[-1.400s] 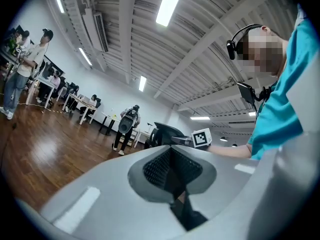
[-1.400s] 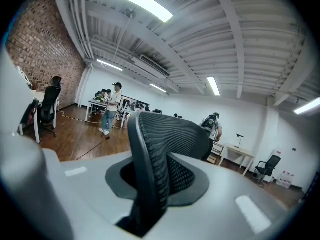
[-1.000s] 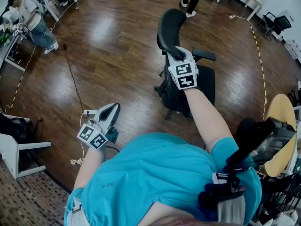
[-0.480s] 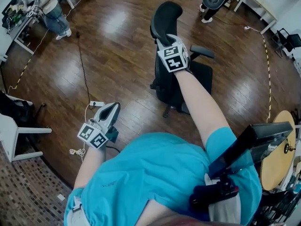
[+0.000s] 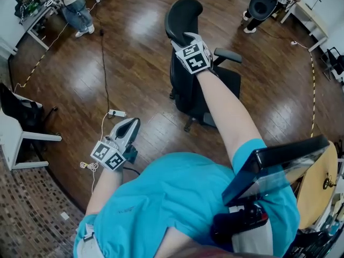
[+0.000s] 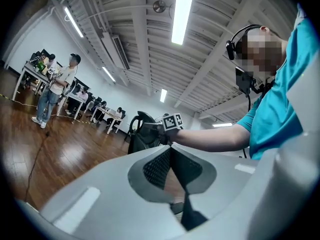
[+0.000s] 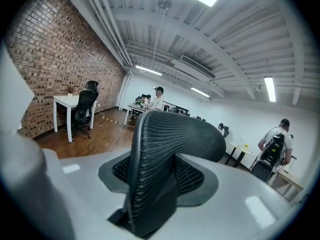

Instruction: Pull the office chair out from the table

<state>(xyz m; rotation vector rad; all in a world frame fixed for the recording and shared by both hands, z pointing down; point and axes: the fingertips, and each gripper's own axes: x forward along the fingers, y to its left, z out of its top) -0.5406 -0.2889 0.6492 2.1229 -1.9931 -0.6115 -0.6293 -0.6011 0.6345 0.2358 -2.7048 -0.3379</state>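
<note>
- Dark wood floor of an open office. The tables stand only at the room's edges, well apart from both claws.
- The chair stands free on the open floor, straight ahead of the right claw, with no table beside it.
- Its headrest sits between that claw's jaws, which are opening. The pads look to be coming off the mesh, not squeezing it.
- A second ago this claw was clamped lower, at the neck under the headrest. Since then the chair seems to have swung round and rolled a little with the arm.
- That reads as the pull being done: the chair is already out, and letting go is the closing step.
- The left claw hangs low, well off to the right claw's left and nearer the person. Its jaws are together with nothing between them, and it has hardly shifted.
- A power strip and its cable lie on the floor just ahead of the left claw. The castors could catch them if the chair rolled further that way.
</note>
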